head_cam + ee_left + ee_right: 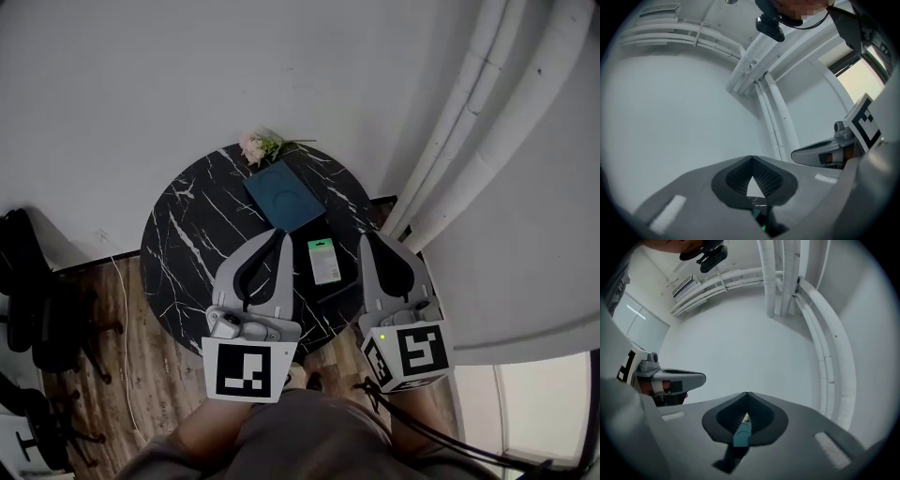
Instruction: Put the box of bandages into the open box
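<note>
The green box of bandages (324,261) lies flat inside what looks like a dark open box (342,283), near the front edge of a round black table (187,244) — apparently delivered. A teal lid (284,195) sits just behind it. The left gripper (277,236) and right gripper (367,240) are both closed and empty, above the table — little seems left.

The table (187,234) stands in a corner, with pipes (487,112) running down the wall to its right and chair legs (28,281) on the floor to its left. Flowers (255,146) lie at its far edge, and a flat square pad (284,195) lies just in front of them. Nearer, the box of bandages (324,261) lies over the open box (336,291) (inside it or on top, I cannot tell). It lies between the left gripper (278,234) and the right gripper (367,236), which are above the table.
</note>
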A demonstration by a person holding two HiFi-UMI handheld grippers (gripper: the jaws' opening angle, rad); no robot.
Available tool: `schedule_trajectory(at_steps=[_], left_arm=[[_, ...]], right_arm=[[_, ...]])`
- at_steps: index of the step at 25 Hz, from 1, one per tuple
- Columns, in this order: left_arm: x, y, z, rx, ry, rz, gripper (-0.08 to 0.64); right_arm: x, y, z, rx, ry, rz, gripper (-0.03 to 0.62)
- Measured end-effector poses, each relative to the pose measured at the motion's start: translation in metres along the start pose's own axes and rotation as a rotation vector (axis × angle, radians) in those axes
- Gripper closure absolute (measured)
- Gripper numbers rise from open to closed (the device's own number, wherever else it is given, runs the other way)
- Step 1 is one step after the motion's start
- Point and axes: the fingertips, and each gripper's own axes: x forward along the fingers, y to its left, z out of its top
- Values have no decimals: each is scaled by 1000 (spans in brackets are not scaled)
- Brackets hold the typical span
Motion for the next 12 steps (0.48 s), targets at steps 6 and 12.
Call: schedule_trajectory(at_steps=[6, 12], left_arm=[[5, -1, 3, 14, -3, 3, 560], [10, 0, 1, 9, -5, 4, 560]], right_arm=[[3, -5, 3, -4, -6, 12, 566], [10, -5, 1, -5, -2, 23, 566]])
